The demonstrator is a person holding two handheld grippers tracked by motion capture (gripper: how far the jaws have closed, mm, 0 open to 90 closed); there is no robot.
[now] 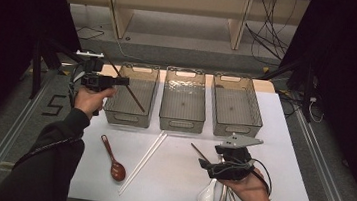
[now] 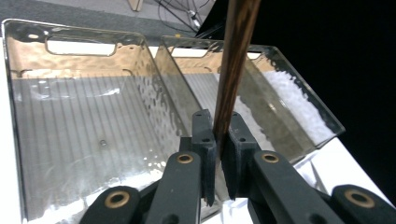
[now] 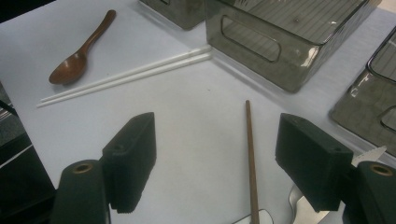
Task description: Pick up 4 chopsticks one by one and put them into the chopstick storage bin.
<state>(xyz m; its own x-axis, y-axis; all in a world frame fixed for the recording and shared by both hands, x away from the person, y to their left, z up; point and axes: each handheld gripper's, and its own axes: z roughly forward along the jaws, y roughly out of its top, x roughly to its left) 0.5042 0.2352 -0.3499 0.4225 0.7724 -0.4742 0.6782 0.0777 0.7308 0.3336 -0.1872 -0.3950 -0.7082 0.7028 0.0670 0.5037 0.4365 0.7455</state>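
Where white spoon (image 1: 206,194) lies, right hand-held gripper (image 1: 227,168) hides handle.

Three clear bins (image 1: 184,101) in a row, two brown chopsticks (image 1: 123,85), two white chopsticks (image 1: 143,162), one wooden spoon (image 1: 114,160), one white spoon (image 1: 207,194), and some metal cutlery (image 1: 226,196) I can't count.

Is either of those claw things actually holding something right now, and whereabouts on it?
The left gripper pinches a dark wooden chopstick partway along, over the bins. The right gripper holds nothing.
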